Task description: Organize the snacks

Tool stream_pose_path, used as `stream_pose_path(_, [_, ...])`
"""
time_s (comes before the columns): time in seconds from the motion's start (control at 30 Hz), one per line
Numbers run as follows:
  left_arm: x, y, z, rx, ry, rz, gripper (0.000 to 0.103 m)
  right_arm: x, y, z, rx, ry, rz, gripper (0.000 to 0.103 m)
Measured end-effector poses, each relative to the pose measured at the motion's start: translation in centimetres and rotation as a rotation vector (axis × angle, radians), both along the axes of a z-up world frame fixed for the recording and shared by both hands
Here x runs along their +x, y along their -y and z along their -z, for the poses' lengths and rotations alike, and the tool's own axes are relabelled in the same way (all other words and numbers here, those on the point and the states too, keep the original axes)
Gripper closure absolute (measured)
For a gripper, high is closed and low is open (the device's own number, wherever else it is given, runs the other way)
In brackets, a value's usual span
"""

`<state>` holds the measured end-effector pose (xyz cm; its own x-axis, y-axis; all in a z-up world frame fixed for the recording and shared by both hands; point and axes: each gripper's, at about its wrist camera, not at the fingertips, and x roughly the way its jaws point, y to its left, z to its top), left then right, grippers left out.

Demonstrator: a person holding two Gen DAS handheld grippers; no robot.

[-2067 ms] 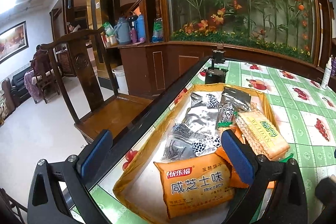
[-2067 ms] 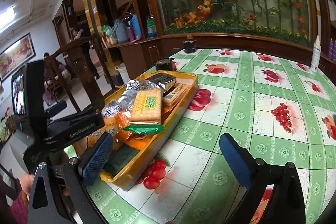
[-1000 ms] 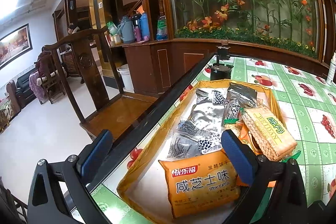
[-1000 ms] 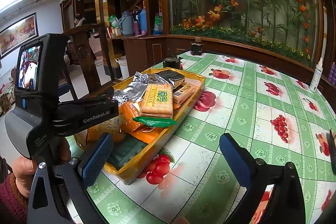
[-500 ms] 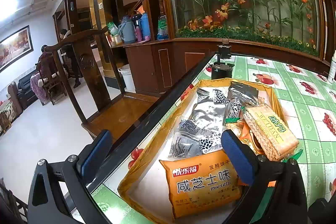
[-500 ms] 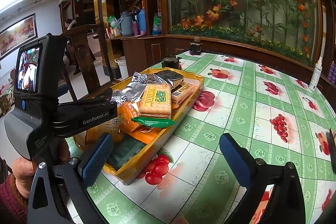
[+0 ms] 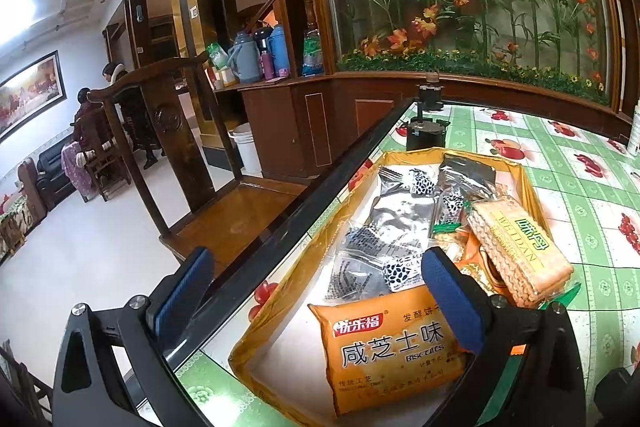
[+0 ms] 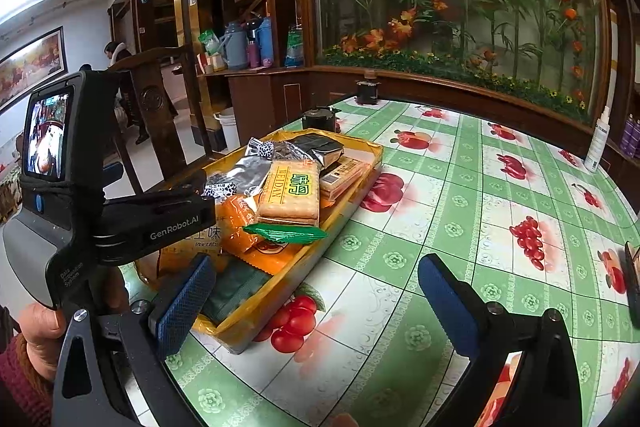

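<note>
Your left claw (image 7: 316, 291) gapes wide and empty, low over the near end of the yellow tray (image 7: 525, 183); the orange biscuit bag (image 7: 390, 347) lies at its 4 o'clock. Your right claw (image 8: 316, 301) is equally spread over the bench (image 8: 460, 195), tray at 10 o'clock, wafer pack (image 8: 290, 193) topping the pile.

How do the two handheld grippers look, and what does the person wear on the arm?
Each gripper has two black fingers with silver screws and ribbed blue pads: the left gripper, the right gripper. In the right wrist view, the left device has a grey and black body, a small lit screen and white lettering "GenRobot.AI". The hand holding it comes out of a dark red knitted sleeve. No cables are visible.
</note>
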<state>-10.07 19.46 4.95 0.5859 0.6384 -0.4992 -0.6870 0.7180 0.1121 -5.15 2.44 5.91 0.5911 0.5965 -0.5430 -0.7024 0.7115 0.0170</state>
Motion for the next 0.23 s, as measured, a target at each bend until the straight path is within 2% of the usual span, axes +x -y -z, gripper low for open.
stream_pose_path(0.13, [-0.53, -0.03, -0.24, 0.031, 0.001, -0.045, 0.0, 0.05, 0.0, 0.01, -0.002, 0.001, 0.002, 0.0])
stream_pose_path(0.23, [-0.61, -0.42, -0.21, 0.005, 0.0, -0.031, 0.0, 0.12, -0.03, 0.04, -0.001, 0.0, 0.004, 0.0])
